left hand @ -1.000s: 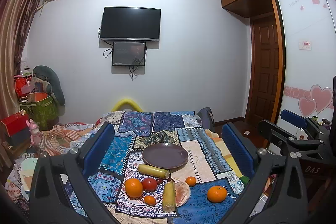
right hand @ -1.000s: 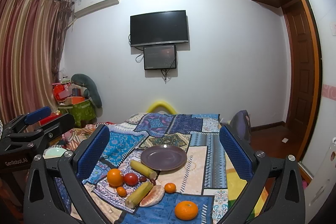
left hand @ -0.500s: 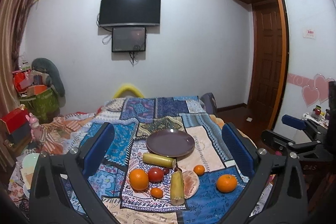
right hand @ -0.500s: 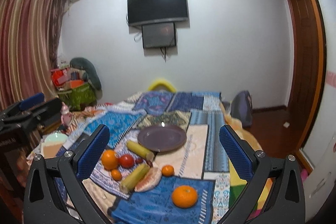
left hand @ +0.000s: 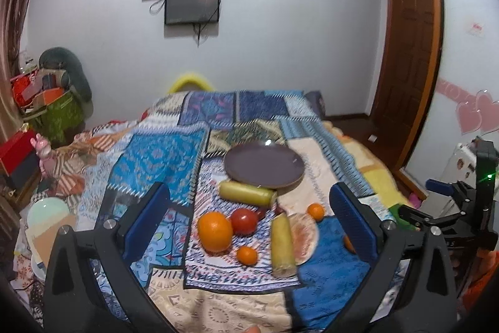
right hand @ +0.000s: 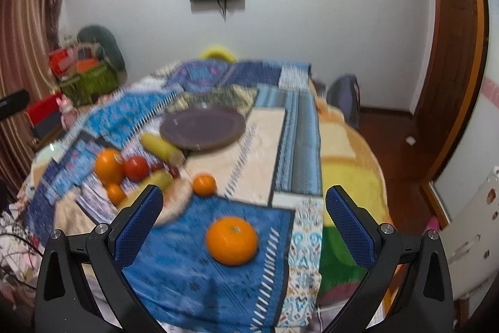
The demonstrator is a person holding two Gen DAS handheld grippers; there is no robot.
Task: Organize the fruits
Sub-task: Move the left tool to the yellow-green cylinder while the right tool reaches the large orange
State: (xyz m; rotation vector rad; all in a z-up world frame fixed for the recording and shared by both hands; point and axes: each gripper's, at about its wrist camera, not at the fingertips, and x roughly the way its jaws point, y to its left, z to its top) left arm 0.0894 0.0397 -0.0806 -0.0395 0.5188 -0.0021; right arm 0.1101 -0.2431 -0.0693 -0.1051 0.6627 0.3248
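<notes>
Right view blurred, orange (left hand: 348, 243) half hidden behind left tongs (left hand: 249, 216)

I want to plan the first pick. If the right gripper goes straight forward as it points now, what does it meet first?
Most likely the lone orange on the blue cloth patch: it lies between the open fingers of the right gripper, with nothing before it. Depth is unclear.

the right wrist view is motion-blurred, smearing the round dark purple plate (right hand: 202, 125) and patterned blue patchwork cloth (right hand: 218, 264). in the left view, a blue-padded finger (left hand: 352, 220) hides most of one small orange fruit (left hand: 348, 243).
</notes>
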